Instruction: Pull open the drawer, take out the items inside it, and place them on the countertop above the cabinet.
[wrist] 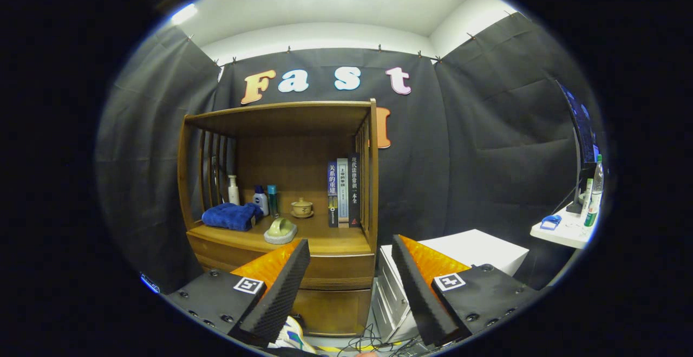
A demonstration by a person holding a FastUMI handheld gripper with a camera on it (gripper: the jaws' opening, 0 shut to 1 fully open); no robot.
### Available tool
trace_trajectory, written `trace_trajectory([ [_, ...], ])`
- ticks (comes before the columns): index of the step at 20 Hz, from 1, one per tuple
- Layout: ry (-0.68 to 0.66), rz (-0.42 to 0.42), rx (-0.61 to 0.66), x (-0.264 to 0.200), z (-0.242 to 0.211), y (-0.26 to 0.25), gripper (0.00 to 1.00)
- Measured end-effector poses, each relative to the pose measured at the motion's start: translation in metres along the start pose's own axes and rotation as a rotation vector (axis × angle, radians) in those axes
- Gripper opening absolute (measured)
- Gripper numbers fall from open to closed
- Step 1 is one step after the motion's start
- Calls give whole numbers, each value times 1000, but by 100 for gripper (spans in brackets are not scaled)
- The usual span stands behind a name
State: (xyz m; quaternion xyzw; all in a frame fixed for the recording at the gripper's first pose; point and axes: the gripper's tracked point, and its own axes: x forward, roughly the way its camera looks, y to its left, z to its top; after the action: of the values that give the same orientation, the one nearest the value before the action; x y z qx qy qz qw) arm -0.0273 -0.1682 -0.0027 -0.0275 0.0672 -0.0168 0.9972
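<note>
The jaws of the gripper (351, 286) gape wide, empty, well short of the shut wooden drawer (335, 273); stiff, probably sliding heavily, best hooked under its front lip.

I'm in a recording booth dressed as a home corner: black cloth walls (476, 129) pinned up under a white ceiling (335, 5), a wooden cabinet (281, 194) with books (343, 192), bottles (261, 199), a folded towel (231, 216), and a side table (563, 231).

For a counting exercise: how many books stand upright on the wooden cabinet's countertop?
3: blue-spined book, pale-spined book and dark-spined book, side by side against the right slats; open tongs hang apart.
</note>
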Motion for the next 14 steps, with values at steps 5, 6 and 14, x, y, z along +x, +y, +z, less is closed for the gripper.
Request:
trace_trajectory([
  [5, -14, 29, -15, -15, 0, 21, 98],
  [6, -19, 42, -16, -19, 0, 26, 98],
  [14, -51, 119, -35, -27, 5, 71, 98],
])
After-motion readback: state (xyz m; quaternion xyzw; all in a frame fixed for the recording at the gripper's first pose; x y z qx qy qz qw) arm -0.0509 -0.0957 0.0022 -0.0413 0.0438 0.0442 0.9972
